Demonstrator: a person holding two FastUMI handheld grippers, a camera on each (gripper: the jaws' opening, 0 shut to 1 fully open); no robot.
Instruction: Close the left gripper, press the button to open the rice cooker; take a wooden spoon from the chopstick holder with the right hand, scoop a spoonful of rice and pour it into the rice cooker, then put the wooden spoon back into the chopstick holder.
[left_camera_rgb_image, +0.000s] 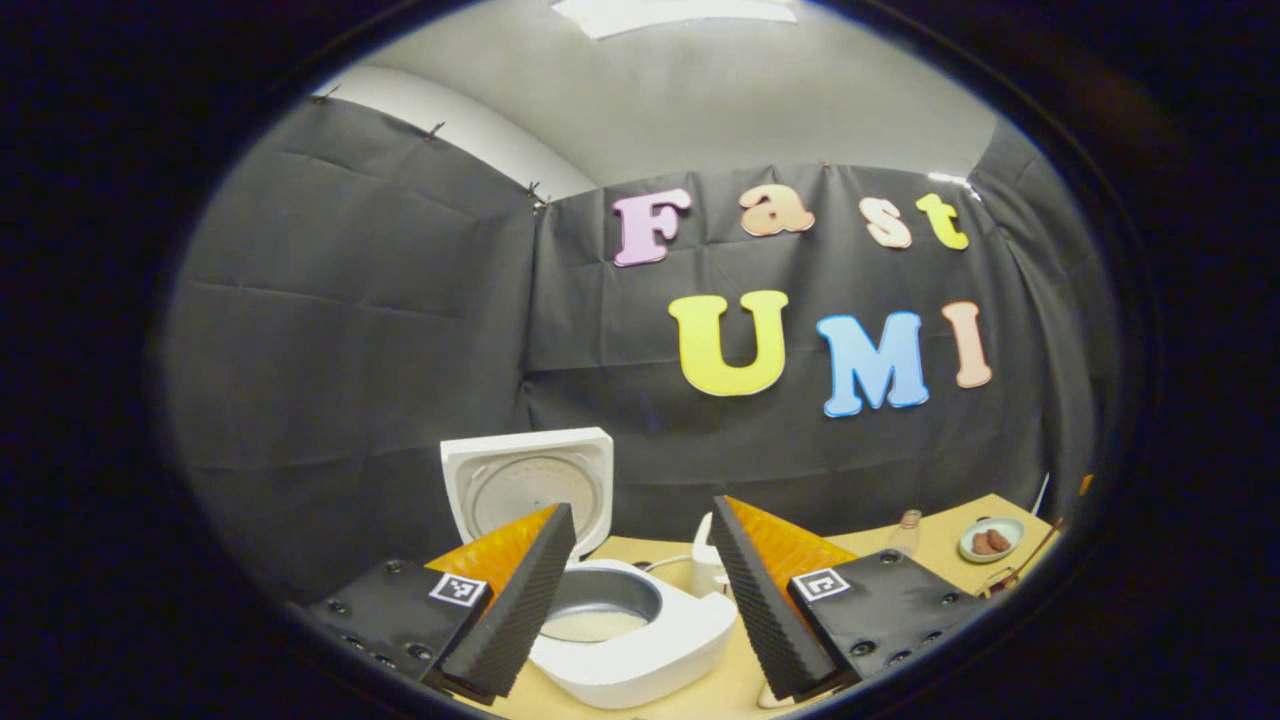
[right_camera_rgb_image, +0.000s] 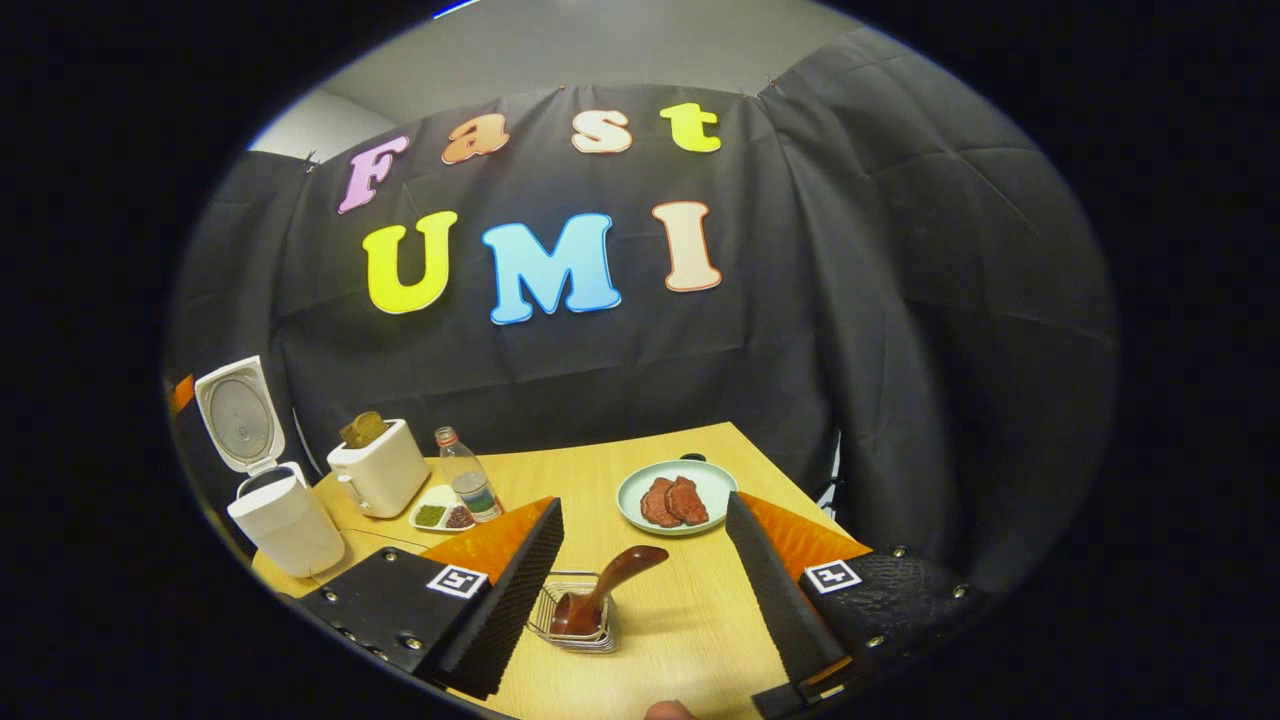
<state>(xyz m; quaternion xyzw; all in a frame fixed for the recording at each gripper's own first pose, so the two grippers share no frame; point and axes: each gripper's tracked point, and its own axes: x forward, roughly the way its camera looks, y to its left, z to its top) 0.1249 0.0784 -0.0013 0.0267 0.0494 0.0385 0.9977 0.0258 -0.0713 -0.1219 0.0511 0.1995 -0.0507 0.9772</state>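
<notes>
In the left gripper view we hold the left gripper (left_camera_rgb_image: 640, 600) released, fingers spread wide above the white plastic rice cooker (left_camera_rgb_image: 640, 650), its lid (left_camera_rgb_image: 528, 485) raised at 11 o'clock. In the right gripper view our right gripper (right_camera_rgb_image: 645, 600) is also released, grasping nothing; the brown wooden spoon (right_camera_rgb_image: 605, 585) stands between its fingers in the wire chopstick holder (right_camera_rgb_image: 575, 620) on the pale wooden table (right_camera_rgb_image: 680, 620).

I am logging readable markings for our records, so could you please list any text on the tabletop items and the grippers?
No words or numbers can be read on them.
Left gripper: square black-and-white markers, a pattern rather than text.
Right gripper: the same kind of markers.
Bottle: the label is too small to read.
Rice cooker and toaster: no markings can be made out.
</notes>
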